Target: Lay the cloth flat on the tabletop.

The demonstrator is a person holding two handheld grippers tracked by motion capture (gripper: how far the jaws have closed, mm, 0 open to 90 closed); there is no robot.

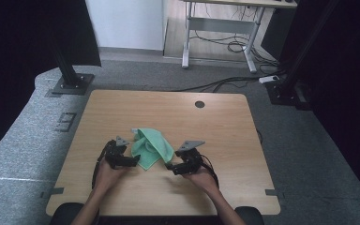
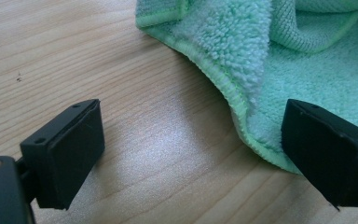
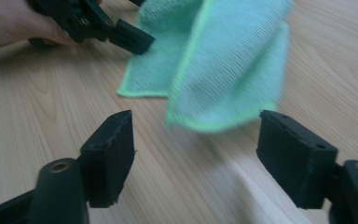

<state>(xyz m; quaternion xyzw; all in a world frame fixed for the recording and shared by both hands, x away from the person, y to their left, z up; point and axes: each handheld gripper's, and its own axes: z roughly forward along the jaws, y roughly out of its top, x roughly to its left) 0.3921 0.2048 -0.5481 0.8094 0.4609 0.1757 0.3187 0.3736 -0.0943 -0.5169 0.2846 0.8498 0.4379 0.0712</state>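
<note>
Green cloth (image 1: 151, 147) (crumpled) between both grippers' open fingers (image 2: 70, 151), touching neither.

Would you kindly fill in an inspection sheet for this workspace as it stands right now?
Surface: light wooden table, round hole near its far edge.
Job's things: crumpled mint-green microfibre cloth lying between the tongs.
Clutter: nothing seen.
Grippers: left tongs open, one jaw over the cloth's hem; right tongs open, no cloth between the jaws.
Cables: black lead trailing from each gripper; loose wires on the floor beyond the table.
Surroundings: grey carpet, black posts, white-legged desk behind.
</note>
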